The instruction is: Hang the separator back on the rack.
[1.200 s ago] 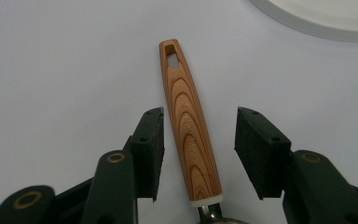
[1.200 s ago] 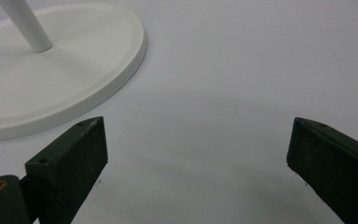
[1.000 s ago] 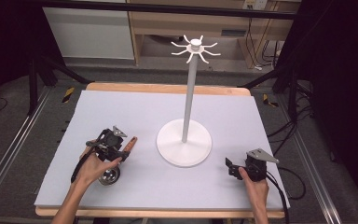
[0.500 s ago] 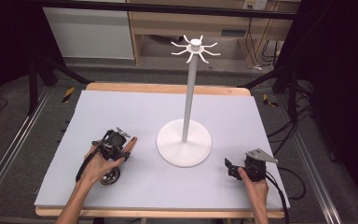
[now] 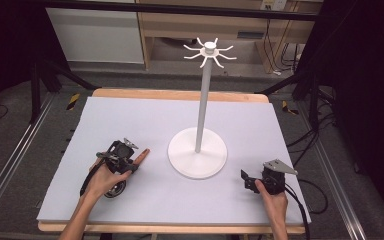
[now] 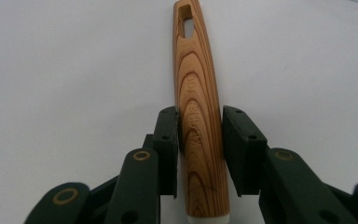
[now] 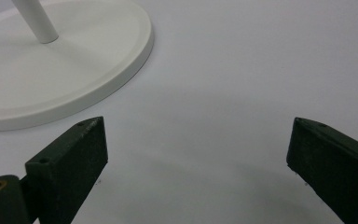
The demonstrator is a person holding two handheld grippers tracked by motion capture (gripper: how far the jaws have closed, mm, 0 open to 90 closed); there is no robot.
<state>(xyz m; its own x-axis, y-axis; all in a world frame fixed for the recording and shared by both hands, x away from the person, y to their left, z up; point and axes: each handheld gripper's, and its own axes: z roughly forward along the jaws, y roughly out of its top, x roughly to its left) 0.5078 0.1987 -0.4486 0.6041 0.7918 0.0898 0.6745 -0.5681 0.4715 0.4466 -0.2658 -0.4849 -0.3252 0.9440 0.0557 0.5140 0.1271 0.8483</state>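
Two tools noted on pale grey desk [image 5: 145,120]. Left tool [image 6: 199,135] closed on wood-grain utensil handle [image 6: 198,107], lying flat left of white hook-topped stand [image 5: 198,150]; jaws just closing since earlier frame. Right tool [image 7: 196,144] open, empty, near stand base; path unobstructed.

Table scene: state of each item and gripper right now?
wooden handle: lying flat on the mat, clamped
left gripper: jaws just closed on the handle
right gripper: open, nothing between jaws
hook stand: upright, hooks bare
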